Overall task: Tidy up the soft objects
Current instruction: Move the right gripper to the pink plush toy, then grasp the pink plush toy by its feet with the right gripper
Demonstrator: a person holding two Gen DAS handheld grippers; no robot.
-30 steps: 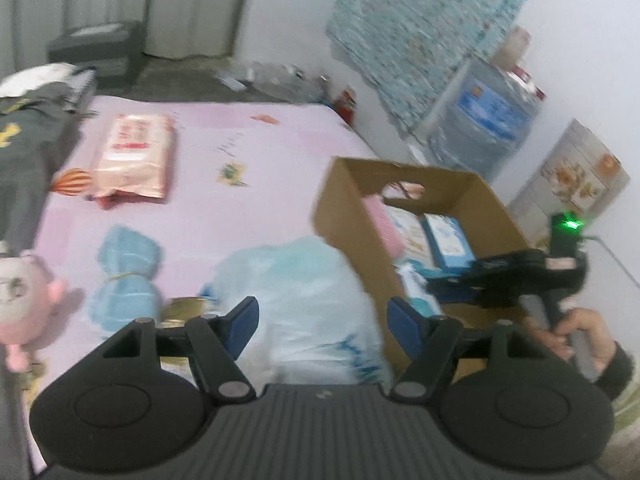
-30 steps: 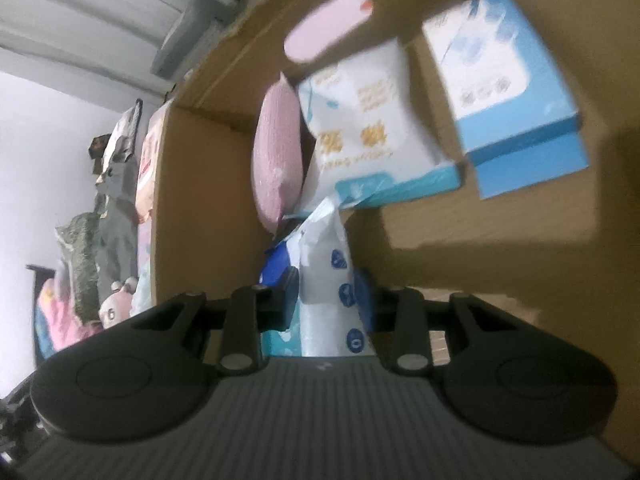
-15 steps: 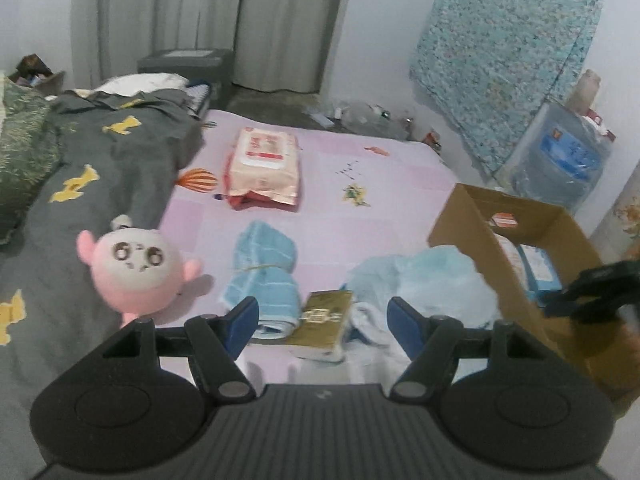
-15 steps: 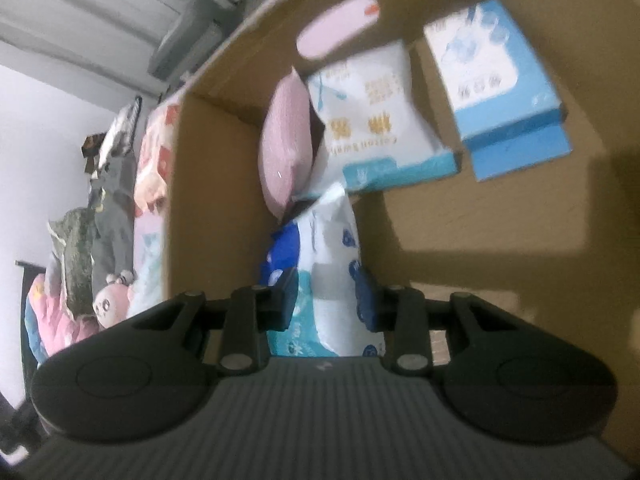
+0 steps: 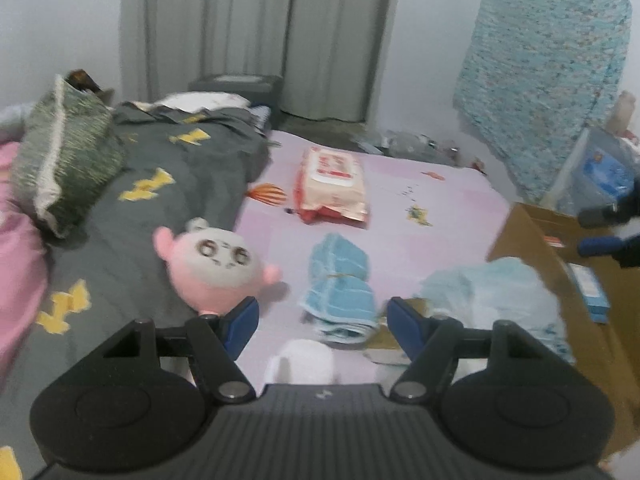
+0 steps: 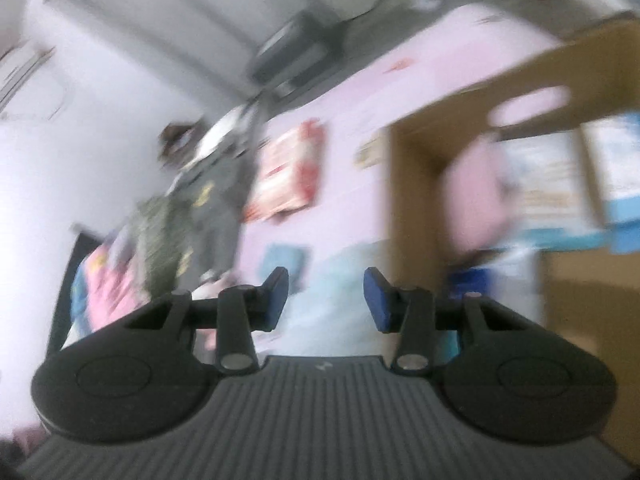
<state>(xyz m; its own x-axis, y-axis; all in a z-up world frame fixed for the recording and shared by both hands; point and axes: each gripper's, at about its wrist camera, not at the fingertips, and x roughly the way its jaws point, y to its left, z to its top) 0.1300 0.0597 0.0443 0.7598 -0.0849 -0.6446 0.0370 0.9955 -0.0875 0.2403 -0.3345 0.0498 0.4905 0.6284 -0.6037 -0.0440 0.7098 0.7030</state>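
Note:
On the pink bed sheet (image 5: 400,200) lie a pink round plush (image 5: 216,268), a folded blue towel (image 5: 340,284), a red wipes pack (image 5: 330,184) and a pale blue plastic bag (image 5: 492,300). My left gripper (image 5: 322,322) is open and empty, low over the bed, just before the towel. A cardboard box (image 5: 520,232) stands at the right with packs inside. My right gripper (image 6: 325,300) is open and empty, above the box's left wall (image 6: 412,184); it also shows in the left wrist view (image 5: 604,228). The right wrist view is blurred.
A grey blanket (image 5: 160,184) with yellow marks and a green pillow (image 5: 60,156) cover the left of the bed. A white object (image 5: 304,360) lies under my left gripper. A water jug (image 5: 600,168) and a blue cloth (image 5: 548,60) are at the right wall.
My right gripper let go of the white-blue pack in the box, opened and pulled back up and left. My left gripper swung left from the box toward the plush and towel.

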